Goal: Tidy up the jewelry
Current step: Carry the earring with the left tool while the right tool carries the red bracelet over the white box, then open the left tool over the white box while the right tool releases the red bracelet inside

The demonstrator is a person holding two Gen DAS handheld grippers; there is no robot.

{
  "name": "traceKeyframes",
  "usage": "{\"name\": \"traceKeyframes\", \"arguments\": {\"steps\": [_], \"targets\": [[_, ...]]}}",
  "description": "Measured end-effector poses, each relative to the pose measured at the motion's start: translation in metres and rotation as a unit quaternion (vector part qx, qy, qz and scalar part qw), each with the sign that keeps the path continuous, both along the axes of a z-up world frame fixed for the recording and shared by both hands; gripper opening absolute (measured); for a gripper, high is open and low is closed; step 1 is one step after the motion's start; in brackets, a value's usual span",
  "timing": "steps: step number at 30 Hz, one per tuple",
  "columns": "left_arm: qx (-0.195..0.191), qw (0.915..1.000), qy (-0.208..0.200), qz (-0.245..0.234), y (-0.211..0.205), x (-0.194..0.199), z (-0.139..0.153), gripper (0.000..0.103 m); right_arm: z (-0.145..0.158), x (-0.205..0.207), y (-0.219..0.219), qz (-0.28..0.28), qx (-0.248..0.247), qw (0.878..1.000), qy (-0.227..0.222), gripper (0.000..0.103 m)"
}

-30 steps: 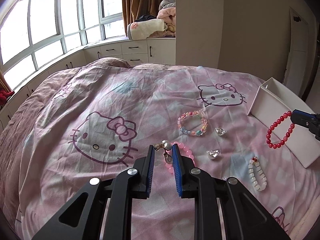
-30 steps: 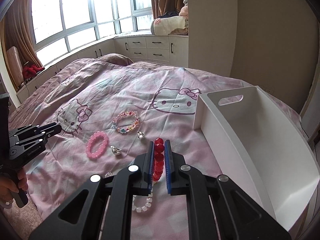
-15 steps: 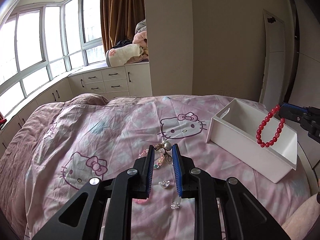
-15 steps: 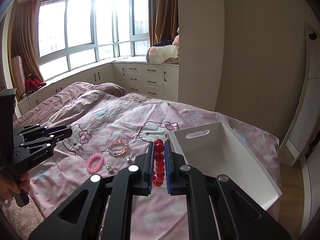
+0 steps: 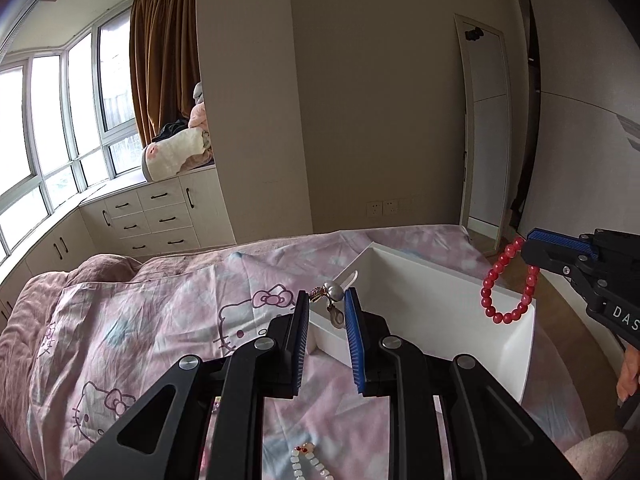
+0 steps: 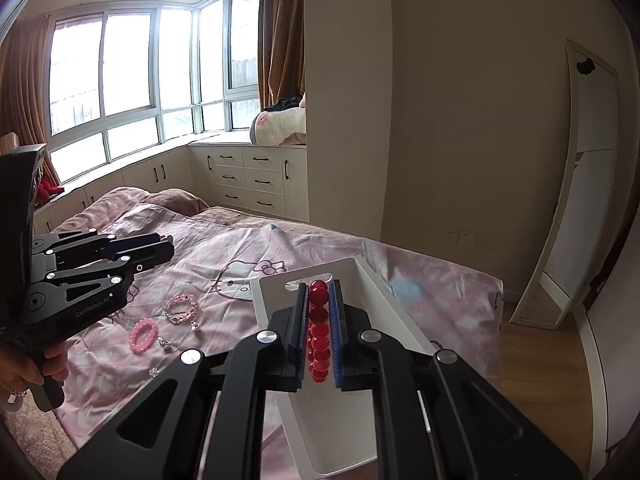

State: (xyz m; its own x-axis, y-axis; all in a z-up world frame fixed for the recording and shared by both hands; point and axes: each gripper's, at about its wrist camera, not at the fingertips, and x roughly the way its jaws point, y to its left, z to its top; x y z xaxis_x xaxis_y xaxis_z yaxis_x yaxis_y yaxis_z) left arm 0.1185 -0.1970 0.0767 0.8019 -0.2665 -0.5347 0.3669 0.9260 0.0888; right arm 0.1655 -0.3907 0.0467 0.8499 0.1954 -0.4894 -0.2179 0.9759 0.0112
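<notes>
So both pieces have left the bedspread (image 6: 224, 252) and come up over the white bin (image 5: 516, 344): your right gripper (image 6: 319, 316) is clamped on the red bead bracelet (image 6: 319, 332), hanging at 2 o'clock, and your left gripper (image 5: 327, 312) is pinching the pearl earring (image 5: 334, 296). Next up is probably the drop.

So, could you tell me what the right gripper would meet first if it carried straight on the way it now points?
Most likely the white bin. The right gripper, shut on the red bead bracelet, points down into the bin's open inside, with nothing visible between; depth is uncertain.
</notes>
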Motion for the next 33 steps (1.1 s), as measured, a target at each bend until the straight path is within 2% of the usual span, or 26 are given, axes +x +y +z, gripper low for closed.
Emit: {"name": "traceKeyframes", "arguments": {"steps": [7,10,15,24,27,30,31,33], "targets": [[0.015,0.9990,0.026,-0.031,-0.063,0.027,-0.023,0.023,-0.020,0.011,-0.029,-0.015,-0.001,1.000,0.026,0.010],[0.021,0.9978,0.052,-0.036,-0.082,0.044,-0.041,0.023,-0.037,0.020,-0.036,-0.019,0.000,0.999,0.044,0.010],[0.030,0.9943,0.095,-0.037,-0.101,0.071,-0.074,0.023,-0.067,0.036,-0.044,-0.026,0.000,0.997,0.078,0.010],[0.057,0.9884,0.135,-0.039,-0.114,0.102,-0.120,0.024,-0.110,0.059,-0.050,-0.032,0.007,0.992,0.123,0.011],[0.059,0.9877,0.139,-0.038,-0.115,0.107,-0.128,0.036,-0.119,0.063,-0.049,-0.034,0.004,0.991,0.130,0.012],[0.061,0.9876,0.139,-0.039,-0.115,0.110,-0.132,0.040,-0.124,0.067,-0.047,-0.034,0.004,0.990,0.134,0.012],[0.062,0.9878,0.138,-0.039,-0.116,0.110,-0.133,0.046,-0.125,0.067,-0.046,-0.034,0.003,0.990,0.134,0.016],[0.061,0.9892,0.128,-0.038,-0.115,0.108,-0.131,0.057,-0.124,0.066,-0.045,-0.034,0.003,0.991,0.130,0.033]]}}
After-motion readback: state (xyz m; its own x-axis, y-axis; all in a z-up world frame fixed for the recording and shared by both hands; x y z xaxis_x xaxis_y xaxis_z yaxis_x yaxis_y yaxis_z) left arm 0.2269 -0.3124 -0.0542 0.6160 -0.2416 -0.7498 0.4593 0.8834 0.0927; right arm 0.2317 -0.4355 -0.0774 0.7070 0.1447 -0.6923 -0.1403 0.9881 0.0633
